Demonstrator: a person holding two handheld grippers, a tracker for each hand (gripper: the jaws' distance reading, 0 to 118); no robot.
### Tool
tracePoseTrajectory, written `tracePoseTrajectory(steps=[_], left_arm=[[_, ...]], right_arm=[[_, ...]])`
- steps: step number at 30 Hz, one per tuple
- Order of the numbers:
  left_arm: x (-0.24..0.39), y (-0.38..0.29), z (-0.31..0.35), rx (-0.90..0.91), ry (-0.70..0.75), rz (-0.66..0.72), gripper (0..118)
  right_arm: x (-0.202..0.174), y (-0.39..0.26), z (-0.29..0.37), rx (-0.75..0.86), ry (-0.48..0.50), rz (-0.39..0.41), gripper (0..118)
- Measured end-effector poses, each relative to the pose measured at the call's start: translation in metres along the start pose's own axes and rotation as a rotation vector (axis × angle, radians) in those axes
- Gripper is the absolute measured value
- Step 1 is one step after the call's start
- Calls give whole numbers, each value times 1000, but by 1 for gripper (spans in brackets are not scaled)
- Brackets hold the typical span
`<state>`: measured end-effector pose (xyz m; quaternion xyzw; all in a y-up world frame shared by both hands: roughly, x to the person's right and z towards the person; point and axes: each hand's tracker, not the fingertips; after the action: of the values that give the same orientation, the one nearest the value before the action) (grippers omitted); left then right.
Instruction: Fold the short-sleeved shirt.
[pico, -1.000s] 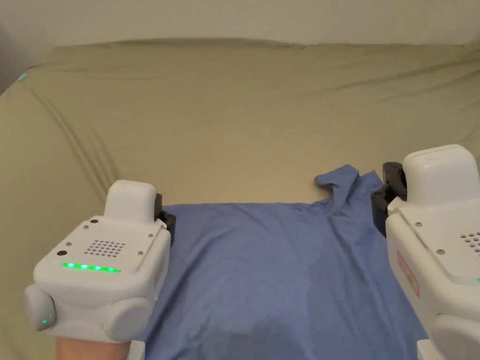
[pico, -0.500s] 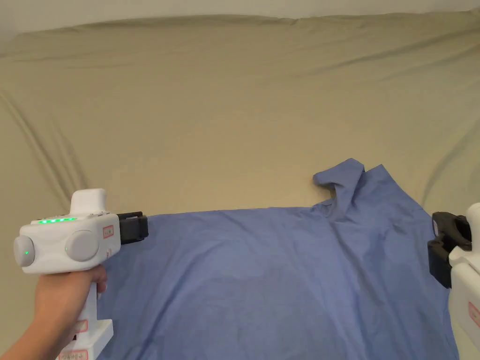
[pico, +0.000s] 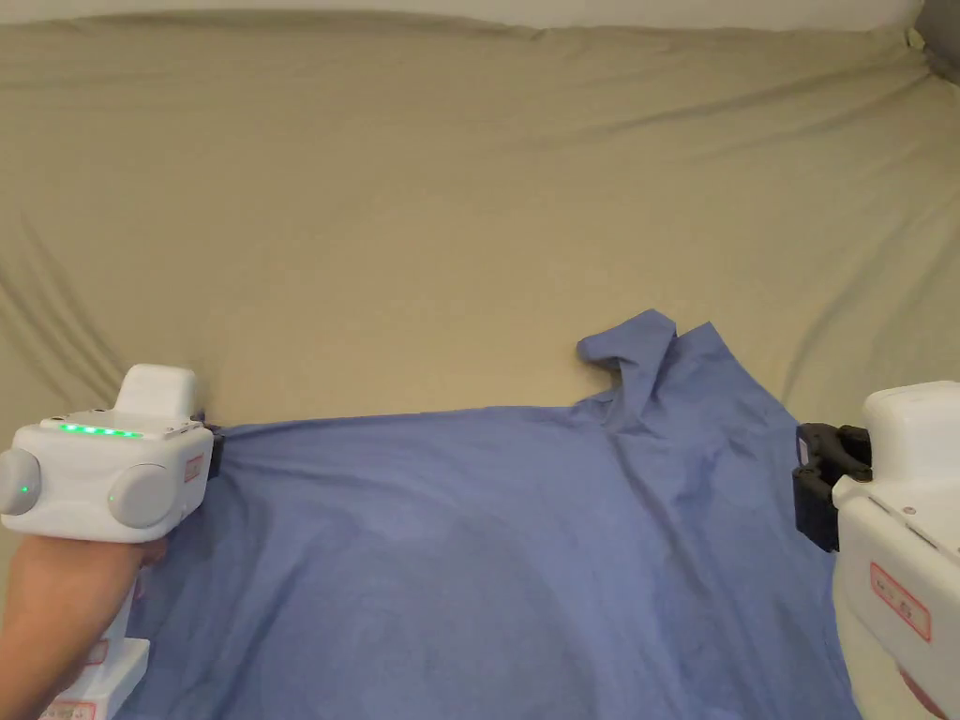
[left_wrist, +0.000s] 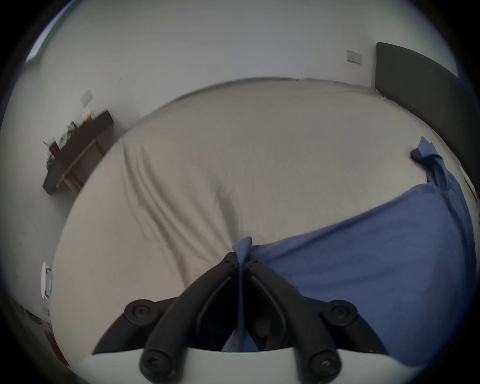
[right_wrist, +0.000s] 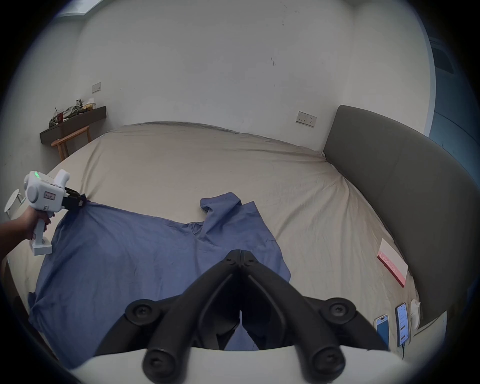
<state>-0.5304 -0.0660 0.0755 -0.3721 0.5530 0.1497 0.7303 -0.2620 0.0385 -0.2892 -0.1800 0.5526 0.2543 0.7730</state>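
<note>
A blue short-sleeved shirt (pico: 506, 544) lies spread on the beige bed sheet (pico: 450, 187), with one sleeve (pico: 633, 352) crumpled at its far edge. My left gripper (pico: 214, 450) is shut on the shirt's far left corner; in the left gripper view (left_wrist: 241, 259) cloth (left_wrist: 376, 272) is pinched between the jaws and a tip pokes out past them. The right gripper view shows that same gripper (right_wrist: 81, 201) pulling the shirt (right_wrist: 142, 259) taut. My right gripper (pico: 811, 487) hovers at the shirt's right edge, jaws together (right_wrist: 241, 253), no cloth seen between the tips.
A grey padded headboard (right_wrist: 402, 194) borders the bed on the right. Near it lie a white and red card (right_wrist: 392, 262) and two phones (right_wrist: 383, 328). A dark wall shelf (right_wrist: 72, 119) with clutter and a wooden chair stand beyond the bed's far left corner.
My left gripper has turned sideways, taken the far left corner and drawn it leftward. My right gripper drew back from the far right corner and now sits by the right edge.
</note>
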Motion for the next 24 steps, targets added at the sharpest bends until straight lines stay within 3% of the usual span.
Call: tracePoseTrajectory(steps=[5, 8, 9, 10, 11, 12, 13, 15, 18, 23, 24], left_arm=[[-6, 7, 63, 132, -24, 55, 0], [-7, 7, 107, 236, -3, 19, 0], [-8, 6, 114, 256, -3, 8, 0], [-9, 5, 123, 263, -7, 5, 0], [-10, 3, 132, 273, -4, 8, 0], [-11, 0, 139, 278, -5, 11, 0], [-12, -1, 139, 277, -4, 12, 0], [-13, -6, 145, 279, 15, 11, 0], [-15, -15, 144, 262, 28, 2, 0], [-18, -28, 137, 225, 28, 4, 0], [-18, -29, 134, 218, 32, 5, 0]], right_arm=[[20, 17, -16, 2, -4, 4, 0], [40, 30, -48, -32, -5, -4, 0], [47, 33, -62, -44, -4, -20, 7], [52, 36, -78, -72, 11, -31, 31], [57, 37, -100, -140, 38, -21, 66], [58, 35, -122, -239, 43, 4, 110], [59, 28, -149, -305, 28, 17, 117], [58, 12, -188, -359, -11, 38, 108], [61, -22, -229, -488, -93, 69, 108], [62, -19, -233, -496, -72, 5, 107], [62, -13, -231, -480, -41, 14, 98]])
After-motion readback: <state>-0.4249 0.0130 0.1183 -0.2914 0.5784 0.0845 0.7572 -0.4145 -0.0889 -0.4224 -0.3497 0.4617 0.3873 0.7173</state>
